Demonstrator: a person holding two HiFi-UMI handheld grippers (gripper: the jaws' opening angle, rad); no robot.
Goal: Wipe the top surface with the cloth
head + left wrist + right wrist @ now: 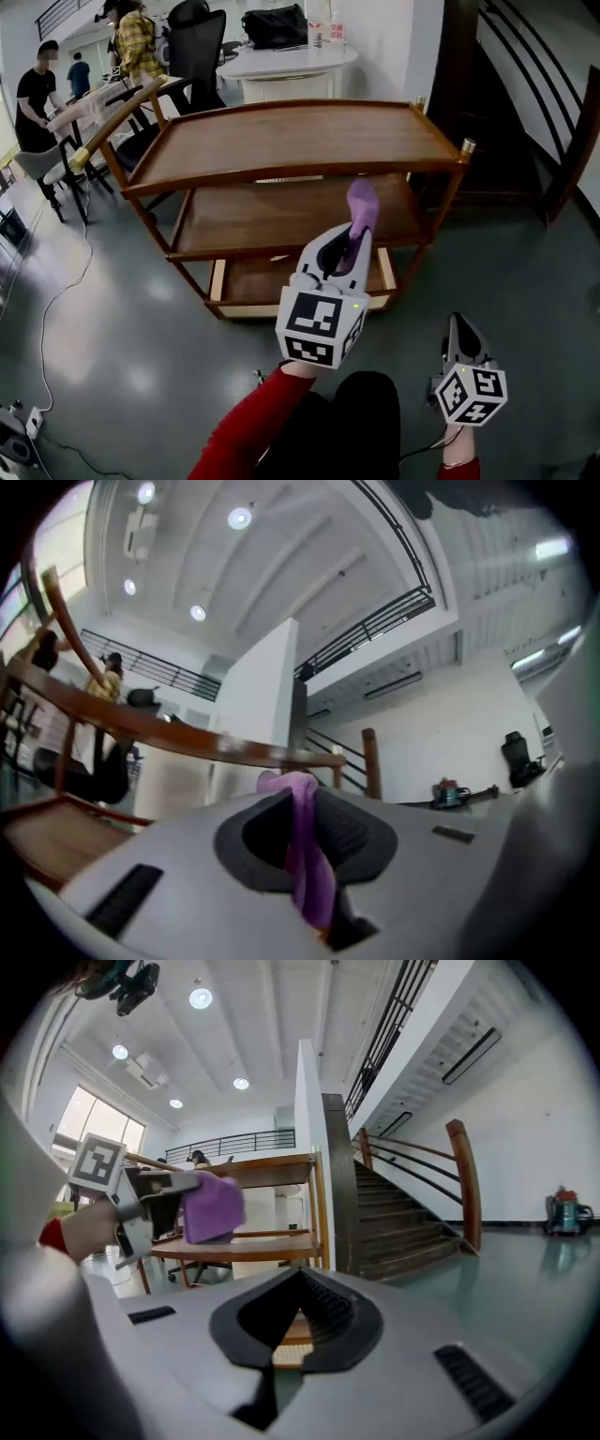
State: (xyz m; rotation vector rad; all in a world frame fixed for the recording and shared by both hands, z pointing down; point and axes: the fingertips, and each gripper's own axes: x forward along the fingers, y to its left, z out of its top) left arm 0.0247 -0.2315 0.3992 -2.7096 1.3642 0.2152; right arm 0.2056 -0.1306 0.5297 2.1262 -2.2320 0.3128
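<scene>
Pinching the cloth point(362, 204) tight, the left gripper point(349, 246) hangs at frame centre, short of the cart top point(281, 136), seemingly poised to wipe; the right gripper point(461, 328), closed and empty, idles lower right.

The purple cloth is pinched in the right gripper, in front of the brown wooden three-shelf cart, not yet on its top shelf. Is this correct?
Only the gripper is wrong. The purple cloth is pinched in the left gripper, as the left gripper view shows. It is in front of the brown wooden three-shelf cart, not yet on its top shelf.
</scene>
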